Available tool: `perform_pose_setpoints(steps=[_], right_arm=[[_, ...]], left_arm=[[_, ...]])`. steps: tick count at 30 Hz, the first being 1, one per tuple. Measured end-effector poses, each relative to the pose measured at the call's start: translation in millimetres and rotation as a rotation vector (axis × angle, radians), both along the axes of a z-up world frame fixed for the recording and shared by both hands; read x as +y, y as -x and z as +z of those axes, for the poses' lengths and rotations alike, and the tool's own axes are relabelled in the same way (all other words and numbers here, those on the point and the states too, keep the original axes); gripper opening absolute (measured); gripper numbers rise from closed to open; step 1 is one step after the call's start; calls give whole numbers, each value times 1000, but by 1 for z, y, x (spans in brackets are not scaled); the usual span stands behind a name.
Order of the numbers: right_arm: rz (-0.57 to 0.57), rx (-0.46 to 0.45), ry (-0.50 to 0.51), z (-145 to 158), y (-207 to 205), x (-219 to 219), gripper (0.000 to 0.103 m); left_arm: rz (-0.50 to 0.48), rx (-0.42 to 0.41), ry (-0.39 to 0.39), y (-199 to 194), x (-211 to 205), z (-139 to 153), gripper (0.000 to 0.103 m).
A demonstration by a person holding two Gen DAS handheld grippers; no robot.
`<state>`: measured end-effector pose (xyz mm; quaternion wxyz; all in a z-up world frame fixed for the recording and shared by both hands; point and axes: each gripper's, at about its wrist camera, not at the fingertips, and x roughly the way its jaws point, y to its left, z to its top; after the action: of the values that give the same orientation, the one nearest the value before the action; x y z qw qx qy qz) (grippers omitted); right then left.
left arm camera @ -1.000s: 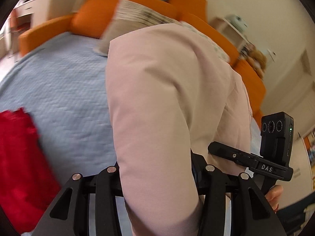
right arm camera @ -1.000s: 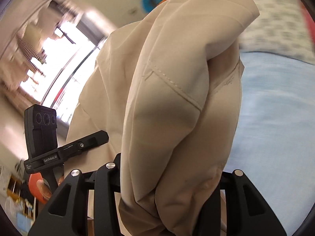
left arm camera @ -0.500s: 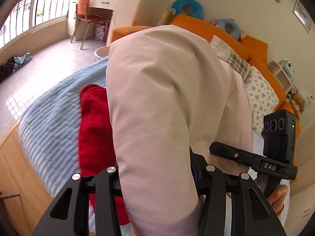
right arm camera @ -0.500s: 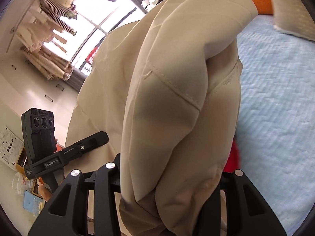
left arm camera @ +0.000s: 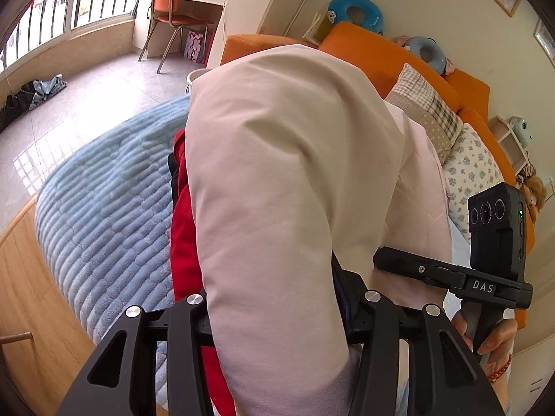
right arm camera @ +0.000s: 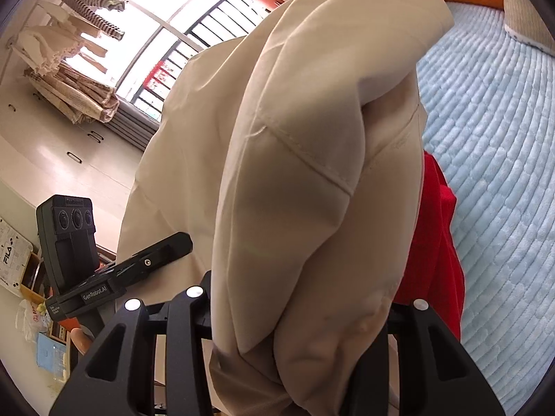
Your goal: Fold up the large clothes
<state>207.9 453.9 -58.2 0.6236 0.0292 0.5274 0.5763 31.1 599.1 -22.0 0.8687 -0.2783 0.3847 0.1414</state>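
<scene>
Between the two black fingers of the left claw (left arm camera: 274, 357) sits a thick fold of a pale cream garment (left arm camera: 295, 190), and the fingers are pinching this cloth from both sides at a middle width. From the grip the garment rises up and away from the camera as one long rounded ridge, so its long axis goes along the pointing line of the claw, toward the orange sofa back. The right claw (right arm camera: 295, 353) is pinching another bunched part of the same garment (right arm camera: 312, 173), also at a middle width, and here a stitched seam crosses the fabric on a slant. The fingertips of both claws are hidden by the cloth. In the left wrist view the right claw's handle with its small camera block stands just beside the garment on the right, and a hand (left arm camera: 492, 339) holds it from below. In the right wrist view the left claw's handle stands in the same way on the left side. Behind and under the held garment a red garment (left arm camera: 184, 242) lies on a light blue quilted bed cover (left arm camera: 104, 208). Farther out, pillows (left arm camera: 426, 107) lean on the orange sofa back (left arm camera: 374, 55), and two blue ring cushions rest on top of it. Beyond the bed are a tiled floor, an orange chair (left arm camera: 170, 10) at a white desk, and a window with railing.
</scene>
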Motion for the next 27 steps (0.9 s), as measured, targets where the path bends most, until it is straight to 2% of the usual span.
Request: perform_pose_setpoints(steps=[6, 9, 12, 13, 15, 16, 21, 22, 23, 25, 27], right_arm=[[-3, 15, 67, -44, -3, 14, 41], [5, 19, 65, -56, -5, 16, 44], [4, 37, 73, -71, -13, 17, 59], [2, 51, 67, -77, -17, 16, 61], [-10, 80, 42, -91, -22, 9, 62], [-15, 80, 35, -93, -22, 7, 62], [-13, 60, 74, -76, -19, 3, 69], [-16, 48, 92, -75, -22, 0, 76], [-26, 11, 119, -66, -21, -4, 80], [-51, -61, 123, -48, -22, -16, 79], [-122, -139, 126, -22, -28, -38, 80]], left_arm=[[8, 34, 38, -8, 13, -58, 55], [9, 19, 61, -8, 20, -76, 63], [11, 20, 15, -10, 21, -89, 82], [19, 19, 10, -10, 22, -92, 88], [29, 4, 53, -11, 25, -103, 89], [32, 4, 48, -12, 24, -104, 90], [35, 4, 52, -6, 21, -97, 90], [35, 14, 37, -6, 19, -95, 90], [37, 24, 16, -7, 17, -93, 90], [42, 49, -29, -9, 12, -86, 90], [43, 60, -59, -11, 6, -80, 90]])
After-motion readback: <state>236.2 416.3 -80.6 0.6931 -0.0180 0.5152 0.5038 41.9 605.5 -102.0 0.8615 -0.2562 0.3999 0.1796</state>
